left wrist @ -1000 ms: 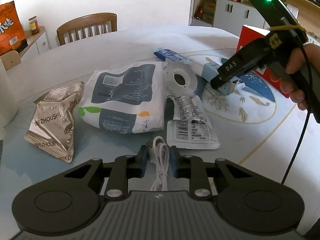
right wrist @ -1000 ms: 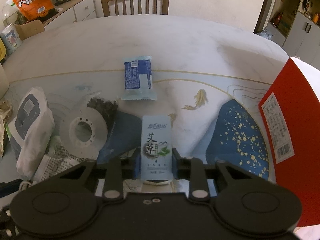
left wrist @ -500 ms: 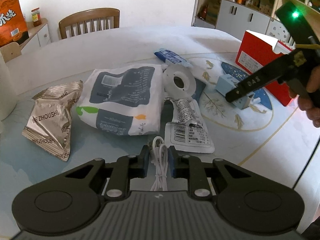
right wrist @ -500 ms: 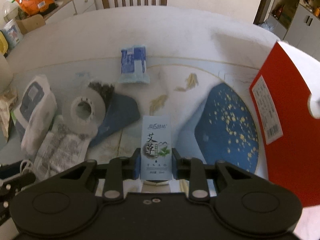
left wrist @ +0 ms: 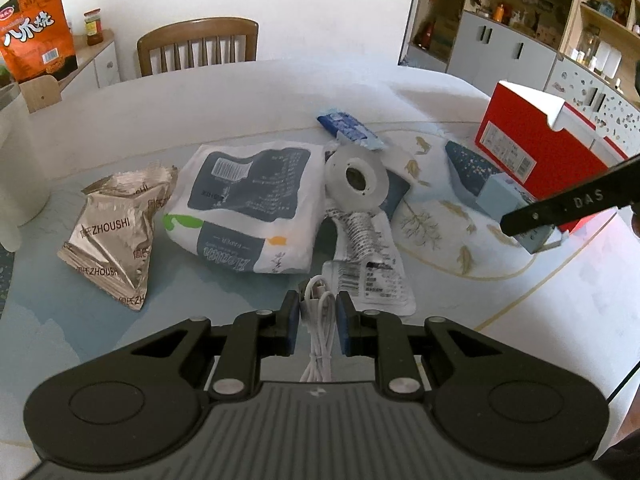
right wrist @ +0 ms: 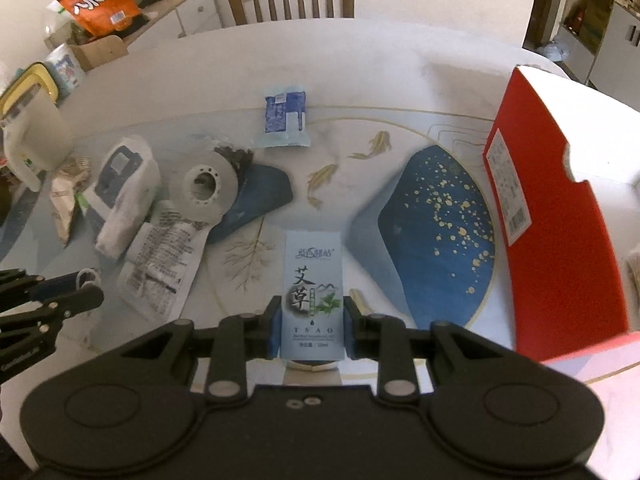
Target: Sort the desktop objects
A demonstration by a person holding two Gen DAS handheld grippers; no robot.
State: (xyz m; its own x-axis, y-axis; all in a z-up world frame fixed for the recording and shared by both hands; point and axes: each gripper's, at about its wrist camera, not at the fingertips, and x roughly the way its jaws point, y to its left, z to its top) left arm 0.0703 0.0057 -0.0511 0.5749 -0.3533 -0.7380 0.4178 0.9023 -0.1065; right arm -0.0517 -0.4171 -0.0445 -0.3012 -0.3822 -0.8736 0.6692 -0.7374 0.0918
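**At the right edge of the right wrist frame: the red box beside the held carton**

At the lower centre of that frame the right gripper is clamped on the pale blue carton, long axis pointing up-frame. The red box stands to its right, open side up, so the coming move likely runs rightward. At the bottom centre of the left wrist frame, the left gripper pinches the white cable, farther from the box.

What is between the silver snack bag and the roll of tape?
The white tissue pack lies between the silver snack bag and the tape roll, clearest in the left wrist view.
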